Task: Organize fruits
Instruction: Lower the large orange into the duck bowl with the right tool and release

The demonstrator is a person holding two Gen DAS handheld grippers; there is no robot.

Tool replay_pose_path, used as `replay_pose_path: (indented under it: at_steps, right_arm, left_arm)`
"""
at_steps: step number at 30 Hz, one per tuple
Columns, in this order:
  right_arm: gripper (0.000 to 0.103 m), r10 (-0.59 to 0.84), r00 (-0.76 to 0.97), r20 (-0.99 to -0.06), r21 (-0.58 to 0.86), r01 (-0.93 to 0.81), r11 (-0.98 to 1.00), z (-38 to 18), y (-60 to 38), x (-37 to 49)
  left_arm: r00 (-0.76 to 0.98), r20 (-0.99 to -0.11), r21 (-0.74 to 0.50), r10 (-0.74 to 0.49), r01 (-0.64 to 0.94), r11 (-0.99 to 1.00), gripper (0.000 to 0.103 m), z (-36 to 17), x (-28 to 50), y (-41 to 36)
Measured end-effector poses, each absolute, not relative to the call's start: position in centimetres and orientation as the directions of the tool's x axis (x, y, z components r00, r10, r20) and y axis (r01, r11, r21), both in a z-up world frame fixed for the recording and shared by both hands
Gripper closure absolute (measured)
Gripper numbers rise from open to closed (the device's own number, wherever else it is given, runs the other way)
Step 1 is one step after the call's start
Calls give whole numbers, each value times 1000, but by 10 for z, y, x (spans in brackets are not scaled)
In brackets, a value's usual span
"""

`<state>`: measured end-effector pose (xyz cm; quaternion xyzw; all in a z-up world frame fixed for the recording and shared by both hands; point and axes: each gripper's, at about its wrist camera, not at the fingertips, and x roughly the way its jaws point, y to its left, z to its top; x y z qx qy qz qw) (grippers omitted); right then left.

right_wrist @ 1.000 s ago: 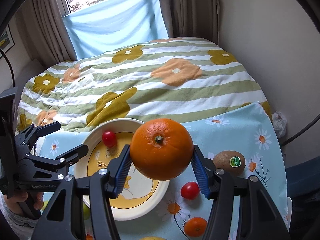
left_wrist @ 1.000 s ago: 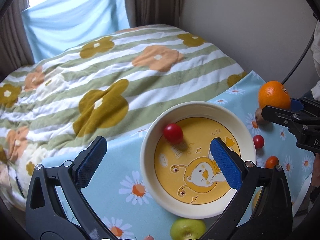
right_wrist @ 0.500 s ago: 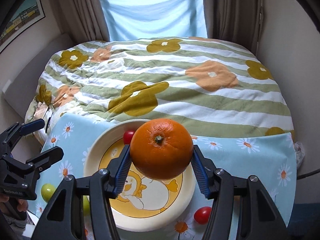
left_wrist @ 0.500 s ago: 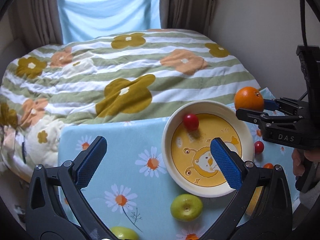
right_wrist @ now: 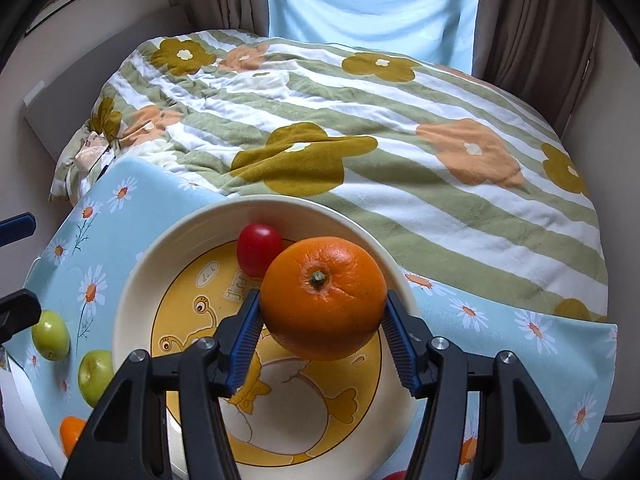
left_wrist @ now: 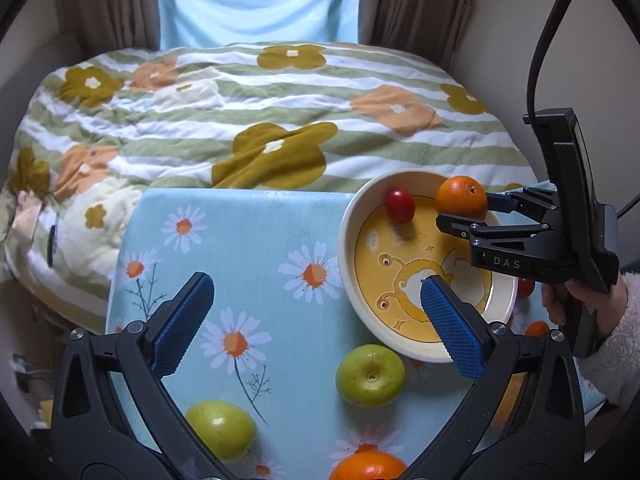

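the orange (right_wrist: 323, 298) hangs pinched between the right gripper (right_wrist: 320, 334)'s blue pads over the bowl (right_wrist: 132, 304), near its far rim beside the cherry tomato (right_wrist: 258, 249); the left gripper (left_wrist: 316, 322) is spread and empty over the daisy cloth (left_wrist: 248, 240). let go from there, i think it could knock the tomato or roll out over the rim. it's round, no long axis, stem scar facing the right camera.

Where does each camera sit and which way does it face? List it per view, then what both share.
Left wrist: behind the open left tongs, facing down at the tablecloth, green apples; a sleeved hand shows right.
Right wrist: behind the right tongs gripping an orange over the plate.
Shared: plate, cherry tomato, orange, bedspread.
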<state>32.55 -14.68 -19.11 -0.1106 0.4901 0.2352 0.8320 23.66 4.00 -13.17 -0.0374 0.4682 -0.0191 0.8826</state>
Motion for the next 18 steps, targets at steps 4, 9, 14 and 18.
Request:
replay_pose_path:
  at_steps: [4,9,14,18]
  right_arm:
    - [41,276,400,-874,42,-504,863,-194,-145,327]
    - [0,325,424,-845,79,-503,861,-181,-148,323]
    - [0,343,456,-822,81,-501,861,-173,-154,313]
    - [0,333,454,-827,77,-495,866,-163,-156,309]
  left_arm:
    - [569,-819,-107,-73,-27,994,0,-126,229,41]
    - [573,-817,-112,-63,-51,992,0,-123,222,44]
    - [579,-814,-103,-50,-60,993,0,-118,214,45]
    - [591,-806,-97,-37,-71,993,0,-111,210,46]
